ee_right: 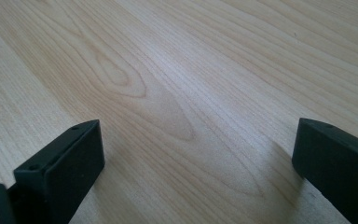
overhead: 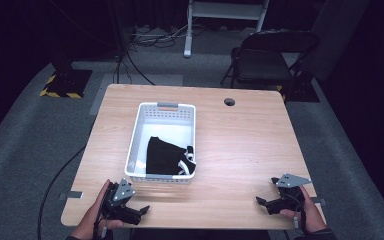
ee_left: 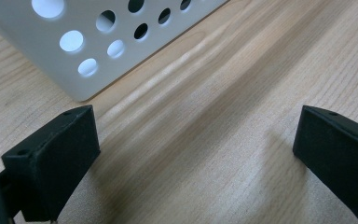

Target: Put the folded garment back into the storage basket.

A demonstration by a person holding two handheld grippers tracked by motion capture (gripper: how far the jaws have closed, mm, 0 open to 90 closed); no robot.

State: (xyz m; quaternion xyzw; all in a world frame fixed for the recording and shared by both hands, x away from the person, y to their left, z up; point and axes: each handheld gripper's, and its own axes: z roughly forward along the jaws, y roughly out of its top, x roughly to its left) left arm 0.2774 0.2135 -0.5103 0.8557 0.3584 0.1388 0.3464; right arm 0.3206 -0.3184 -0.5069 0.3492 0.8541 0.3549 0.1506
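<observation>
A white perforated basket (overhead: pixel 140 125) sits on the wooden table (overhead: pixel 240 145), left of centre. A black garment with white trim (overhead: pixel 167 157) lies inside it, toward the near right corner. My left gripper (overhead: pixel 141 212) rests near the table's front left edge, just in front of the basket, open with nothing between its jaws. In the left gripper view the basket's corner (ee_left: pixel 98 51) is close ahead, and the left gripper (ee_left: pixel 196 154) hangs over bare wood. My right gripper (overhead: pixel 266 198) lies at the front right, open and empty; the right gripper (ee_right: pixel 198 158) faces bare wood.
A round cable hole (overhead: pixel 229 102) sits in the table's far right part. Behind the table stands a black folding chair (overhead: pixel 267 60); cables (overhead: pixel 155 37) lie on the grey floor. A black stand with a yellow-striped base (overhead: pixel 66 82) is at the far left.
</observation>
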